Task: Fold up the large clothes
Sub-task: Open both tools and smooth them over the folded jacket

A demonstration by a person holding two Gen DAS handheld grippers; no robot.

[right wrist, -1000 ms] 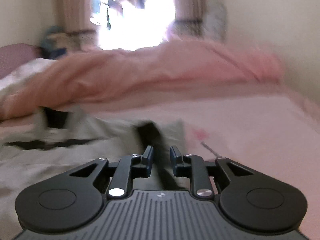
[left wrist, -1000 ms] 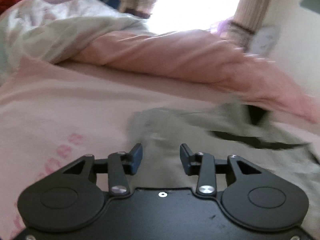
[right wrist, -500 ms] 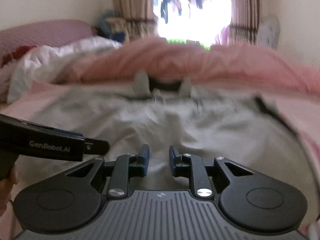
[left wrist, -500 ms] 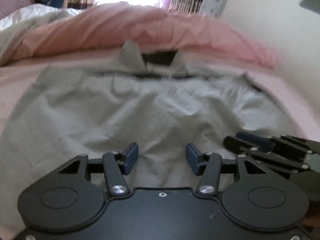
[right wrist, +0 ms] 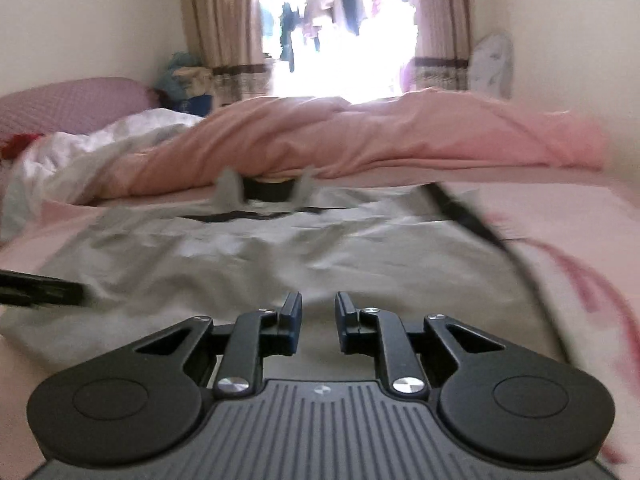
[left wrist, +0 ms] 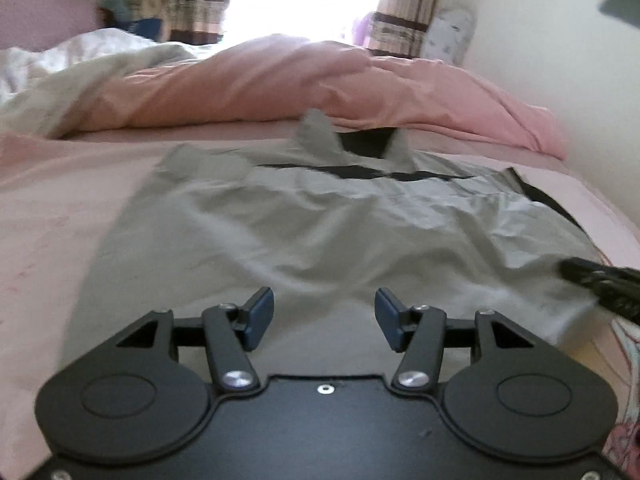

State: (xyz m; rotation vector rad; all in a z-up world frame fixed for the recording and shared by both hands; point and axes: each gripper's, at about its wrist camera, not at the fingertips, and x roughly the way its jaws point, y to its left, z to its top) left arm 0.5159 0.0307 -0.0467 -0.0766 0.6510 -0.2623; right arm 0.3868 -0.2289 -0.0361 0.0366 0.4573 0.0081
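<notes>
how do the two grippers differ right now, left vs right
The left gripper stands wide open, its jaws having just been opening; the right gripper leaves only a narrow gap. The left's body is smooth black, the right's ribbed grey. Both are empty, over the near edge of the grey shirt.

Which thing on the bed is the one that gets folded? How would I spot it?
Find the pink bed sheet with the rumpled pink quilt heaped at its far side. In front of that quilt a grey shirt lies spread flat. It is the only grey thing there, with black trim and a pointed collar.
</notes>
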